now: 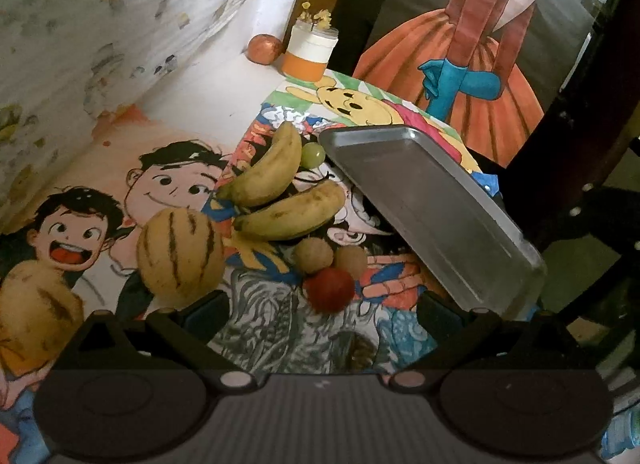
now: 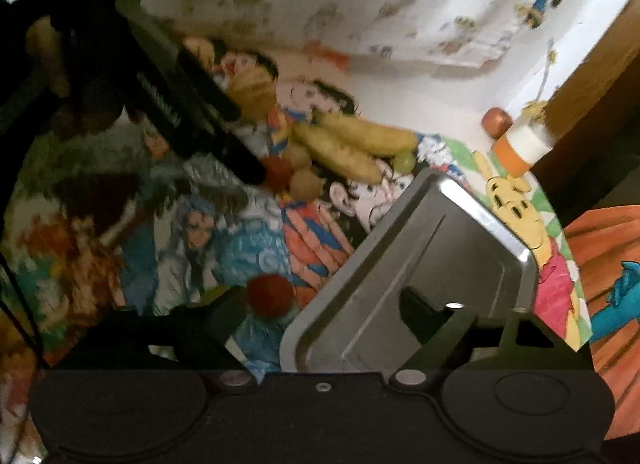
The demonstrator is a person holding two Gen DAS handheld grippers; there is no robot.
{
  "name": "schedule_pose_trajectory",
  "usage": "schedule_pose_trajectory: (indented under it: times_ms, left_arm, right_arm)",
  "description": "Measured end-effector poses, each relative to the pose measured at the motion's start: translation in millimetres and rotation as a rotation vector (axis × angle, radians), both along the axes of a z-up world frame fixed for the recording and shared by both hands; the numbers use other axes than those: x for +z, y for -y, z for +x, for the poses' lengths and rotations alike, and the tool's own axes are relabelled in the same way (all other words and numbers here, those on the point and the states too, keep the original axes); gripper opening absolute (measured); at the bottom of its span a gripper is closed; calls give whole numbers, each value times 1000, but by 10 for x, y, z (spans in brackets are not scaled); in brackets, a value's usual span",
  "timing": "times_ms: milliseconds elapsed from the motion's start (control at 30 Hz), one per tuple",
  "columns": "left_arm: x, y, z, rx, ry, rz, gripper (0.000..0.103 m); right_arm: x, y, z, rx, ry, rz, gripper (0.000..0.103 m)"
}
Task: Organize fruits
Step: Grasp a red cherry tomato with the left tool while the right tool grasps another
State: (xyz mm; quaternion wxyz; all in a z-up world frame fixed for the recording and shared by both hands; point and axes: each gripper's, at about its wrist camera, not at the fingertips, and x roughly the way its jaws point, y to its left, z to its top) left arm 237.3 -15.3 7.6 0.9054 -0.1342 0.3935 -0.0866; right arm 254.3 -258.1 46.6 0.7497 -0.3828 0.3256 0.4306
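Note:
Fruits lie on a cartoon-print cloth: two bananas (image 1: 280,191), a green grape (image 1: 313,155), two striped yellow melons (image 1: 180,256), two small brown fruits (image 1: 314,255) and a red fruit (image 1: 330,290). A bare metal tray (image 1: 432,207) lies to their right. My left gripper (image 1: 322,316) is open, the red fruit just ahead between its fingertips, untouched. My right gripper (image 2: 324,300) is open too. Its right finger hangs over the tray (image 2: 420,232), and another red fruit (image 2: 270,296) sits by its left finger without being pinched. In the right wrist view the left gripper (image 2: 256,173) reaches into the fruit pile.
An orange-and-white jar (image 1: 310,51) and a reddish round fruit (image 1: 264,48) stand at the back by the wall. A patterned curtain (image 1: 100,43) bounds the left side. The cloth's edge drops off beyond the tray, where a painted orange-skirt picture (image 1: 480,75) stands.

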Motion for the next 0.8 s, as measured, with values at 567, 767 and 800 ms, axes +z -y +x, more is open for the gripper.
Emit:
schedule_pose_trajectory:
  times_ms: [567, 767, 800]
  left_arm:
    - [-144, 156, 94, -18, 13, -16, 66]
    - [-158, 127, 123, 8, -4, -36, 47]
    - [-157, 121, 128, 12, -9, -42, 45]
  right_arm:
    - [-260, -140, 126, 131, -88, -28, 59]
    - [-300, -161, 169, 130, -130, -15, 52]
    - [-298, -163, 173, 134, -132, -15, 52]
